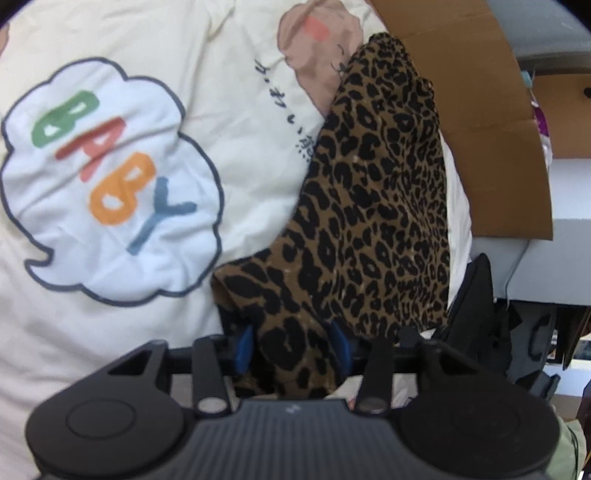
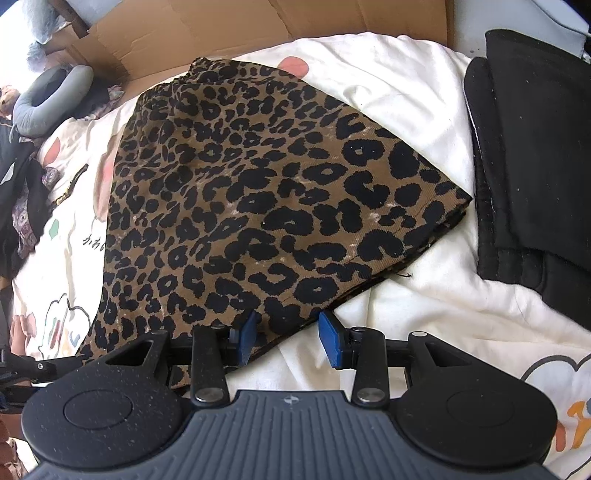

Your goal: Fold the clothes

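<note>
plainly, one leopard-print garment (image 2: 258,206) lies folded into a flat wedge on the cream printed quilt (image 2: 406,110), its near edge running under both tools. the left gripper (image 1: 293,347) has its blue pads apart with a loose fold of the leopard cloth bunched between them; the pads do not look to be pressing it, so i read it as released. the right gripper (image 2: 290,336) stands part open over the near corner, the cloth lying between its pads without a pinch that i can see.

my judgement of the risk: that bunched fold at the left tool could snag on a pad as it draws away, dragging the layers askew and undoing the fold.

counted: one leopard garment, two grippers, one stack of black folded clothes (image 2: 532,155) just beside it, cardboard (image 2: 258,22) behind, one grey neck pillow (image 2: 48,96) far off.
</note>
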The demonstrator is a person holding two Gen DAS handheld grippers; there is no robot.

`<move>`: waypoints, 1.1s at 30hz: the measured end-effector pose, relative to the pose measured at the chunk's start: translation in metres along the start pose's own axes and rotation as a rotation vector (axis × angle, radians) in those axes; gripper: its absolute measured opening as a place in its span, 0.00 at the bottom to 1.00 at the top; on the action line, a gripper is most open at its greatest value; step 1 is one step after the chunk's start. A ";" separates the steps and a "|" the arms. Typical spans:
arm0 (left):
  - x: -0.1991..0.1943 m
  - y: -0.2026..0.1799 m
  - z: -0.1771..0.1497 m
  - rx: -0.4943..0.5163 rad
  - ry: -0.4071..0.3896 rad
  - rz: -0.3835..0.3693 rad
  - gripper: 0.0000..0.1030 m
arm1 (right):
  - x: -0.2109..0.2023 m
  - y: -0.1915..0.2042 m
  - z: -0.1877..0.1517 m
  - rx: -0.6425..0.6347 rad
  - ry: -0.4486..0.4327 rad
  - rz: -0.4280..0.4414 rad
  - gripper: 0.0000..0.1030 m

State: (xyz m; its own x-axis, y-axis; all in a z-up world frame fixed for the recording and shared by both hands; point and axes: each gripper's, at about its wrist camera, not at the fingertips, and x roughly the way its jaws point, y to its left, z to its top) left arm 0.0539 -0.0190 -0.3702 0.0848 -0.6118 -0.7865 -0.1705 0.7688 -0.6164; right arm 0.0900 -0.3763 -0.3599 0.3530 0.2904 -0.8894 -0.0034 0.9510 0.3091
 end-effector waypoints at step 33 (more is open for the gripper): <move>-0.027 0.042 0.004 -0.219 -0.048 -0.137 0.04 | 0.006 -0.001 0.002 0.020 0.005 -0.008 0.43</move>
State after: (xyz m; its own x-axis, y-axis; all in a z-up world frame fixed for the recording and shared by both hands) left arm 0.0482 0.0304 -0.3746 0.1675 -0.6941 -0.7001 -0.3624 0.6171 -0.6985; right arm 0.0941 -0.3757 -0.3644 0.3485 0.2829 -0.8936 0.0185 0.9511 0.3083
